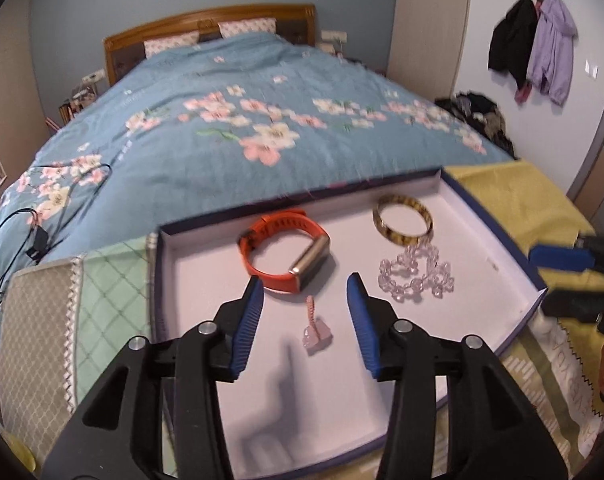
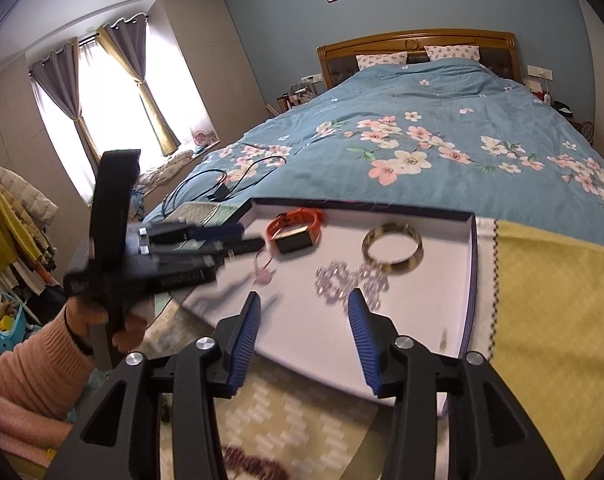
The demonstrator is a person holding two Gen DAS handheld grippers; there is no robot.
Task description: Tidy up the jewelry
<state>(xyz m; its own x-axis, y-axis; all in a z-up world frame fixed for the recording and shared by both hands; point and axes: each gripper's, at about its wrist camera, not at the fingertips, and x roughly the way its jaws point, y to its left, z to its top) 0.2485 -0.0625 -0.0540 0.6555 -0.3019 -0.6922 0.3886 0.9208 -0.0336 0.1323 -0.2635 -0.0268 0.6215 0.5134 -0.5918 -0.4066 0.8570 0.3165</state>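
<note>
Left tool (image 1: 305, 294) wide over pink charm (image 1: 317, 332) in tray (image 1: 497, 236), right tool (image 2: 303, 308) wide, idle; next: drop, pinch.

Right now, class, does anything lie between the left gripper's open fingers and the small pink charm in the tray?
Nothing visible does. The left gripper is open, with the pink charm lying on the bare white floor of the tray between its fingers. The orange watch and the clear bead bracelet lie farther back, outside that gap.
</note>
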